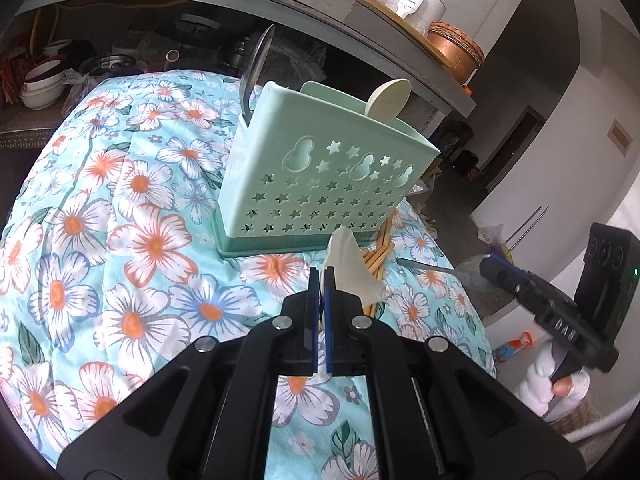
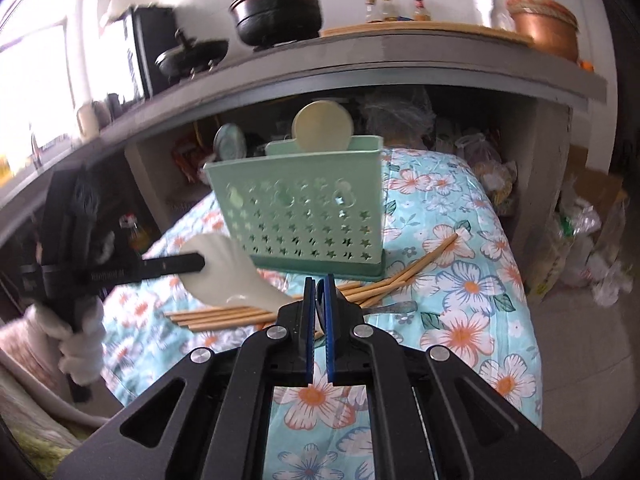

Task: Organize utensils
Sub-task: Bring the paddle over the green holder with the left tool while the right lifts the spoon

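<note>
My left gripper (image 1: 322,276) is shut on a cream ceramic spoon (image 1: 348,266), held above the floral quilt in front of the mint-green utensil holder (image 1: 320,168). In the right wrist view the left gripper (image 2: 198,262) shows side on, clamping that spoon (image 2: 224,276). My right gripper (image 2: 319,286) is shut on a metal spoon (image 2: 390,308), its bowl between the pads and its handle sticking out to the right. From the left wrist view the right gripper (image 1: 486,261) hovers off the quilt's right edge with the metal spoon (image 1: 424,265). Bamboo chopsticks (image 2: 240,314) lie loose before the holder (image 2: 300,208).
The holder holds a steel spoon (image 1: 256,68) at its left end and a round cream spoon (image 1: 390,98) at its right. A grey shelf (image 2: 360,52) with pots overhangs behind. Bowls (image 1: 40,84) sit under it at left. Bags (image 2: 576,240) crowd the floor on the right.
</note>
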The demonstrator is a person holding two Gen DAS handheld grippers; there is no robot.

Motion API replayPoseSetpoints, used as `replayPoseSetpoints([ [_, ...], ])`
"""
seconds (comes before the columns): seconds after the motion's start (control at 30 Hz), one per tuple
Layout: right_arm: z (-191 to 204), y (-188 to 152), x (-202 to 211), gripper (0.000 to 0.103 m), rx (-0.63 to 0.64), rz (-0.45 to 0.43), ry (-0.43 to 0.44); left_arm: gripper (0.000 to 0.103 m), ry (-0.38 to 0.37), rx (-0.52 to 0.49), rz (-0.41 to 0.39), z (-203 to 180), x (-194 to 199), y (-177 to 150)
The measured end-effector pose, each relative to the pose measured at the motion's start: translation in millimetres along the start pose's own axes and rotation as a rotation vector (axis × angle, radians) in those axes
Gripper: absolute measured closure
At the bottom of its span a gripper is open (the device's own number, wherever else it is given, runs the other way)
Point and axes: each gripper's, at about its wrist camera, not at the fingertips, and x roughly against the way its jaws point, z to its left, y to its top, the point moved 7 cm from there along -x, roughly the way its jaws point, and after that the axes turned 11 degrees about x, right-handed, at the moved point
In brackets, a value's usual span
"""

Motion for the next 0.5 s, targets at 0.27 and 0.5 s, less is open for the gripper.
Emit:
replayPoseSetpoints([
  [0.27, -26, 6, 10, 0.099, -0.131, -0.041, 0.046, 0.102, 0.005, -0.035, -0.025, -9, 7, 5],
  [0.5, -30, 13, 14, 0.099, -0.168, -0.063, 0.089, 0.102, 0.004, -0.063, -0.041, -19, 12, 8],
])
